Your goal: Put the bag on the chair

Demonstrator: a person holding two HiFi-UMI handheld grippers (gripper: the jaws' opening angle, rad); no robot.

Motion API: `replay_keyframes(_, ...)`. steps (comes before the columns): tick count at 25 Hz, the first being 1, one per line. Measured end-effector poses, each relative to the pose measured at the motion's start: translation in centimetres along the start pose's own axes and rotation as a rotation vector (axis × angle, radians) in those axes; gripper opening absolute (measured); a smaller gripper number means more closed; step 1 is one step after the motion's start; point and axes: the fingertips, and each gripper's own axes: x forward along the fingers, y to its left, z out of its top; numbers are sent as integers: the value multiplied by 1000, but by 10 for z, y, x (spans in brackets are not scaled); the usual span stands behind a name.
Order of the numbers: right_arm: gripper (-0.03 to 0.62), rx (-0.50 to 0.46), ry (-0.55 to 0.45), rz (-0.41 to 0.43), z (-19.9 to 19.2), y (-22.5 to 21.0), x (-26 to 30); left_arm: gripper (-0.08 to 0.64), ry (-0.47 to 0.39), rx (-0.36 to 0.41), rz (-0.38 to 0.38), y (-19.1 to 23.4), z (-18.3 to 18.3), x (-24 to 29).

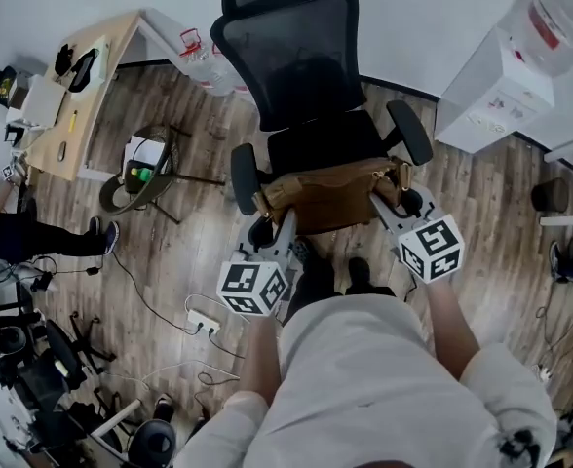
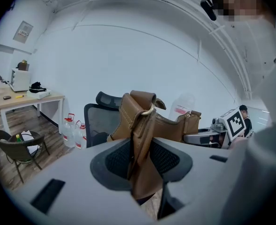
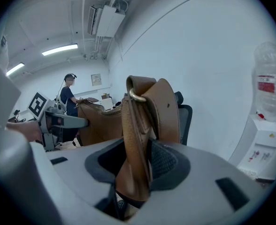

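So the left gripper (image 1: 263, 203) and right gripper (image 1: 396, 185) reach forward side by side, fingers (image 2: 112, 161) pinching the tan bag (image 1: 330, 195) ends at the chair (image 1: 306, 76).

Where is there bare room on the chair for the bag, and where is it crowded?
The black seat is bare behind the bag, between the armrests and up to the backrest. Bare floor lies right of the seat, toward the water dispenser. Crowded: the floor at left, with a small chair and a power strip.
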Motion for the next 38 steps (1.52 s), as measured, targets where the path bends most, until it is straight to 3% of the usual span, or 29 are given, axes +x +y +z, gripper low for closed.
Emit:
replay_keyframes(19, 150, 63, 47, -195, 15, -6, 87, 120, 119, 10, -169, 91, 18, 64)
replay_keyframes(28, 150, 79, 95, -173, 10, -30, 109, 120, 180, -3, -152, 100, 16, 94)
replay_keyframes(38, 149, 89, 147, -110, -2, -66, 156, 120, 237, -36, -71, 122, 2, 138)
